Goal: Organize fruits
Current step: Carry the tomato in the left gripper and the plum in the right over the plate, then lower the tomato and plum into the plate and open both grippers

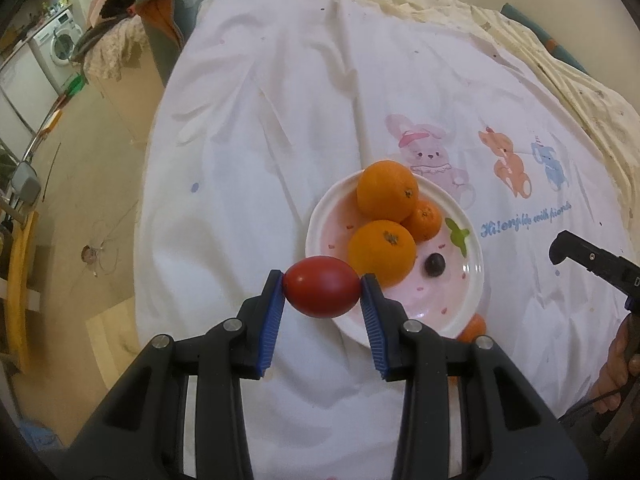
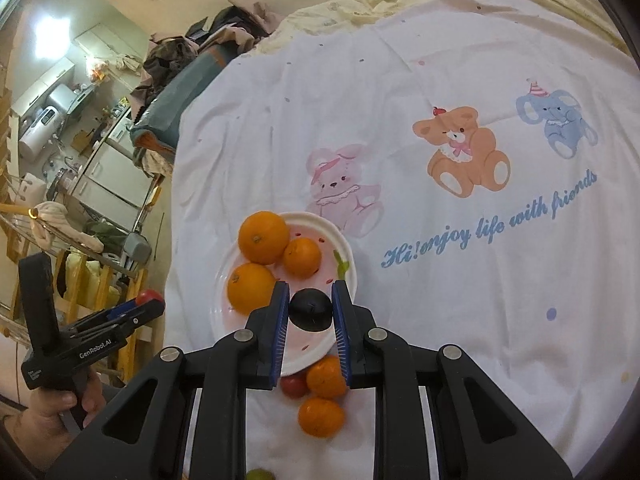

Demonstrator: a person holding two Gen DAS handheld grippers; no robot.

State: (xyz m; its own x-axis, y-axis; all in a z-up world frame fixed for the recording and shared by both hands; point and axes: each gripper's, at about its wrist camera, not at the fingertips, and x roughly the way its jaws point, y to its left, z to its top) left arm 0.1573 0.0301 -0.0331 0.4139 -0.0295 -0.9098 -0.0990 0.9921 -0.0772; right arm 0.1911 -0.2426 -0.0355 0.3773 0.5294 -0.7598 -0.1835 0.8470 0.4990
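My left gripper (image 1: 322,286) is shut on a red tomato (image 1: 322,286), held over the near-left rim of a white and pink plate (image 1: 440,296). On the plate lie three oranges (image 1: 386,190) and a small dark grape (image 1: 435,264). My right gripper (image 2: 311,308) is shut on a dark round fruit (image 2: 311,308) above the plate (image 2: 308,217). In the left wrist view the right gripper (image 1: 562,248) shows at the far right, away from the plate. The right wrist view has the left gripper (image 2: 149,300) with the tomato (image 2: 147,295) at the left.
Two small oranges (image 2: 326,376), a red tomato (image 2: 294,386) and a green fruit (image 2: 260,474) lie on the white cartoon-print sheet (image 2: 480,280) just in front of the plate. The bed edge drops to the floor (image 1: 92,200) on the left. A hand (image 2: 60,404) holds the left gripper.
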